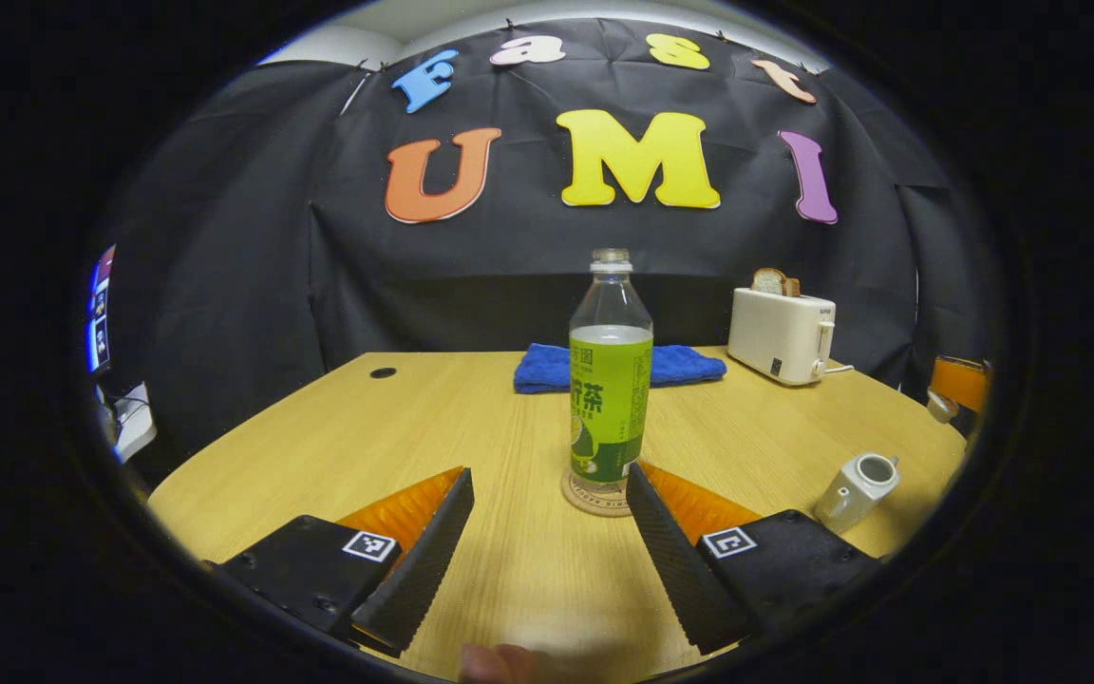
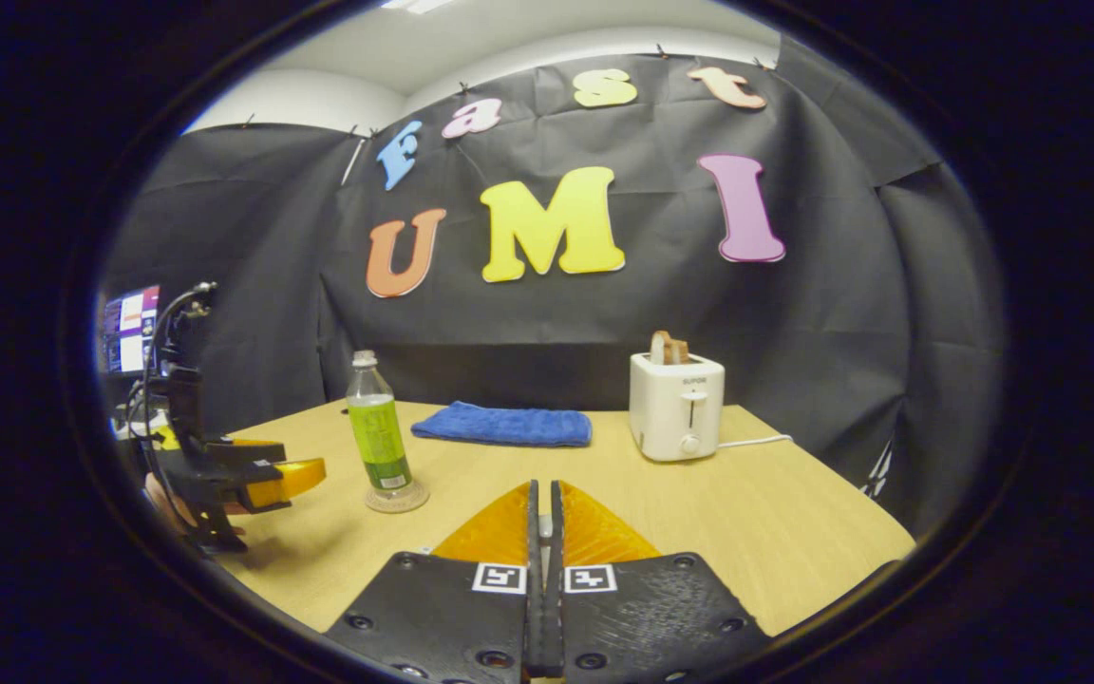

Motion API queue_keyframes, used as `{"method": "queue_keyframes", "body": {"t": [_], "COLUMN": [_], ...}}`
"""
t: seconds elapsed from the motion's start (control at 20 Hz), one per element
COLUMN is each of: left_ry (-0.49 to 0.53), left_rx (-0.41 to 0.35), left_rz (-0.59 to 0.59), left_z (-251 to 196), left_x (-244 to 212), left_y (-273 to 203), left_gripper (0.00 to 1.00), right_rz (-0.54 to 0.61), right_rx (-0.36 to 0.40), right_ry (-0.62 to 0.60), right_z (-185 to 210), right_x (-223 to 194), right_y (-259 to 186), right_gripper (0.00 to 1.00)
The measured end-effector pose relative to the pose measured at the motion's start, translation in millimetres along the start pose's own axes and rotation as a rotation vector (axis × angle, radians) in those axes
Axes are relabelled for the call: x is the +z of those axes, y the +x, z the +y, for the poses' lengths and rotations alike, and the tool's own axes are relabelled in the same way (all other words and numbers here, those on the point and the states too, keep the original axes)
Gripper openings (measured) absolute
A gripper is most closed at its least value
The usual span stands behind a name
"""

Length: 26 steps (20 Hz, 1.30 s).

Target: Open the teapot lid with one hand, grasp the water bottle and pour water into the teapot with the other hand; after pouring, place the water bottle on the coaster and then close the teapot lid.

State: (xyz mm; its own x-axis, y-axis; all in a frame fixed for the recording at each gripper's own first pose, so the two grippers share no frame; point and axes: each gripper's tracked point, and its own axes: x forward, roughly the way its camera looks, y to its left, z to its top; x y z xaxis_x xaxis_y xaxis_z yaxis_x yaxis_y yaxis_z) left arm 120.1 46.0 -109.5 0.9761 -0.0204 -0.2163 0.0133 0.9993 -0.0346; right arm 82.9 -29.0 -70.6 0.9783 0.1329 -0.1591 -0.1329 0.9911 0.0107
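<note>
Water bottle (image 1: 611, 370) is stood upright on coaster (image 1: 594, 499), just ahead of left gripper (image 1: 547, 484), fingers spread. Right gripper (image 2: 543, 503) is pressed together w/ smth small pinched; teapot (image 1: 856, 489) seen lidless.

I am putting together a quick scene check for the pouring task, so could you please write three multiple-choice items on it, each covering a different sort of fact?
1. Where does the water bottle stand?
A. on the coaster
B. on the blue towel
C. on top of the toaster

2. What colour is the folded towel at the back of the table?
A. red
B. blue
C. white

3. How is the teapot right now?
A. lid on
B. lying on its side
C. open at the top, no lid on it

Answers:
1 A: the water bottle stands upright on the round coaster, ahead of the open left claw.
2 B: the towel is blue, beside the toaster.
3 C: the teapot shows an open mouth.
</note>
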Motion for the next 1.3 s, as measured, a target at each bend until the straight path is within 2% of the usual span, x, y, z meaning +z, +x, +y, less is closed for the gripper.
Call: {"method": "queue_keyframes", "body": {"t": [0.2, 0.4, 0.85, 1.3], "left_ry": [-0.005, 0.035, 0.05, 0.058], "left_rx": [0.075, 0.133, 0.148, 0.143], "left_rz": [-0.072, -0.117, -0.129, -0.141], "left_z": [32, 51, 55, 50], "left_x": [15, 20, 19, 23], "left_y": [-44, -71, -98, -105], "left_gripper": [1.0, 1.0, 1.0, 1.0], "right_rz": [0.013, 0.045, 0.08, 0.089], "right_rx": [0.035, 0.044, 0.052, 0.048], "right_ry": [-0.011, -0.015, -0.033, -0.026], "right_z": [18, 26, 37, 37], "right_x": [-8, -23, -46, -56], "right_y": [17, 28, 36, 37], "right_gripper": [0.0, 0.0, 0.0, 0.0]}}
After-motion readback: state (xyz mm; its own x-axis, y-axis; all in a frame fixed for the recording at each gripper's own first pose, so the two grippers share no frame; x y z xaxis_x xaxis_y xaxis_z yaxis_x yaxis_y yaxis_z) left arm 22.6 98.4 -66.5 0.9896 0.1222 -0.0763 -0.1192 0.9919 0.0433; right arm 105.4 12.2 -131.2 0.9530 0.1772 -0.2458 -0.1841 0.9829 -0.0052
